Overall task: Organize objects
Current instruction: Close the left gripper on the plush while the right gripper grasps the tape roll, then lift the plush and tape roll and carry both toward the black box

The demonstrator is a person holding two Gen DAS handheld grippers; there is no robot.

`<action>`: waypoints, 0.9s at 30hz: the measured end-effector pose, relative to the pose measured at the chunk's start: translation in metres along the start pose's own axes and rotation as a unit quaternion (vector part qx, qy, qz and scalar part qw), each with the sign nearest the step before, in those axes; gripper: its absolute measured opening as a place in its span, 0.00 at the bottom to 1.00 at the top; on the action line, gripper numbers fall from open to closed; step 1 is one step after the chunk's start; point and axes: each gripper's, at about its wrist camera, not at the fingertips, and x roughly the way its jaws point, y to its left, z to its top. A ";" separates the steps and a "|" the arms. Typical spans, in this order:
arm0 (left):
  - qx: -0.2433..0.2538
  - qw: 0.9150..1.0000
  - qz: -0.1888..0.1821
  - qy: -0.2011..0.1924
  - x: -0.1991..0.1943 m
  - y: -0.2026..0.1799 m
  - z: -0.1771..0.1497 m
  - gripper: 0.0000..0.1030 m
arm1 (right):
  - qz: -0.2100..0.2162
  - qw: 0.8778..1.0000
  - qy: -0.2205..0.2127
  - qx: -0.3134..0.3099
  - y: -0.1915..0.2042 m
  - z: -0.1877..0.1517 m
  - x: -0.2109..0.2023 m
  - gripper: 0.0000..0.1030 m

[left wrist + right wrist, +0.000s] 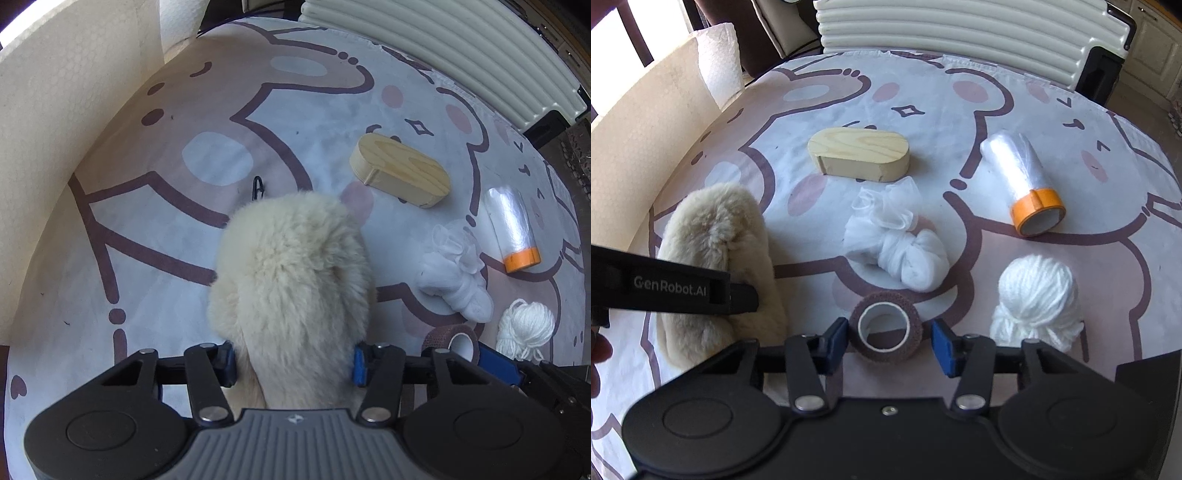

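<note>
A fluffy cream slipper (291, 273) lies on the cartoon-print tablecloth (147, 229), and my left gripper (293, 364) is shut on its near end, both blue pads pressed into the fur. The right wrist view shows the same slipper (716, 236) with one left finger (738, 295) across it. My right gripper (889, 344) is shut on a small brown tape roll (882, 354) that stands flat on the cloth. The left wrist view catches that roll (448, 338) beside a blue right fingertip (498, 363).
On the cloth lie an oval wooden box (858, 155), an orange-ended plastic film roll (1021, 184), bunched white mesh cloth (897, 243), a white yarn ball (1034, 295) and a black clip (257, 186). A cream panel (55, 129) borders the left; a ribbed white case (960, 33) stands behind.
</note>
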 end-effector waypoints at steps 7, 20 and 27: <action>0.015 1.000 0.001 -0.005 -0.008 0.000 -0.004 0.46 | -0.010 1.000 0.003 -0.003 0.002 -0.002 -0.010 0.42; 0.034 0.999 0.002 -0.041 -0.040 -0.009 -0.015 0.43 | -0.015 1.000 -0.025 0.008 -0.001 -0.005 -0.046 0.42; 0.037 0.996 0.005 -0.076 -0.066 -0.010 -0.021 0.43 | -0.020 0.998 -0.053 0.020 -0.003 -0.005 -0.071 0.42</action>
